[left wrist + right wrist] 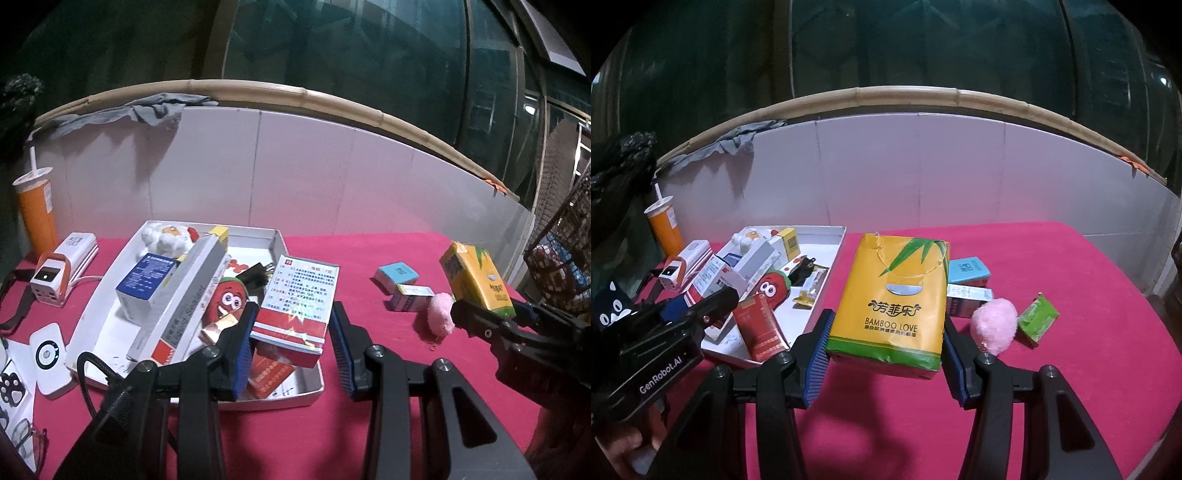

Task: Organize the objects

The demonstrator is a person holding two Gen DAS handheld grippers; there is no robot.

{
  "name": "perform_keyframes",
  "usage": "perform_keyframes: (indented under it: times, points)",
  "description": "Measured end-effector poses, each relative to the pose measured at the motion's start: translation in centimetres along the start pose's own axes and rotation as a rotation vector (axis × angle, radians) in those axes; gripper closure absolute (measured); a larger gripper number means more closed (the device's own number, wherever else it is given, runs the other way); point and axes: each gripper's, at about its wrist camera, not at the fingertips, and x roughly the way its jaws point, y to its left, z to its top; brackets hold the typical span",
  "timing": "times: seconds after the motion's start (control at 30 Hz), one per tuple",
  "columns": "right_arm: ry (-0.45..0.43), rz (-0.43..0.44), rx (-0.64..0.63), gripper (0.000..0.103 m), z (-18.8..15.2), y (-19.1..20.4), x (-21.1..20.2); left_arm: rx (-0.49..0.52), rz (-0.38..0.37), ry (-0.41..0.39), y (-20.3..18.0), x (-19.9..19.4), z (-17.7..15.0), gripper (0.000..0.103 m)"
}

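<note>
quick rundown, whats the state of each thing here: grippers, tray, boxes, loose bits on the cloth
left gripper: open around the red and white box, over the tray
right gripper: shut on the yellow tissue pack, held upright
white tray: crowded
pink pompom: loose on the cloth
green packet: loose on the cloth
orange cup: upright, straw in

Setting: domestic interior, makeshift household table by a window, at night.
- Table (1052, 387) under a magenta cloth; the landmark.
- Behind the table: white tiled low wall (923, 170) capped by a bamboo-like rail (905, 96), a grey rag (147, 110) draped over its left end; dark glass above the rail.
- On the table's left part: shallow white box tray (314, 384) of mixed household goods, a Santa figure (168, 238) among them.
- At the table's far left edge: orange drink cup with straw (37, 214).
- Off the table's right end: wire basket (565, 251).
</note>
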Motion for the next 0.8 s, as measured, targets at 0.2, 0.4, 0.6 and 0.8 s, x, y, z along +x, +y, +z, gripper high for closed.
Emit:
perform_keyframes:
  times: [0.2,0.4,0.6,0.8]
  points:
    - [0.007,0.013,-0.025,0.046,0.1,1.5,0.4,-0.02,0.018,-0.015,1.5,-0.4,0.1,0.066]
    - [0.014,0.032,-0.055,0.046,0.2,3.2,0.9,-0.045,0.035,-0.026,3.0,-0.8,0.3,0.066]
    - [0.019,0.043,-0.078,0.046,0.2,4.6,1.3,-0.07,0.05,-0.034,4.3,-1.2,0.4,0.066]
    - [0.023,0.059,-0.11,0.046,0.5,6.1,1.8,-0.098,0.069,-0.042,6.0,-1.6,0.7,0.065]
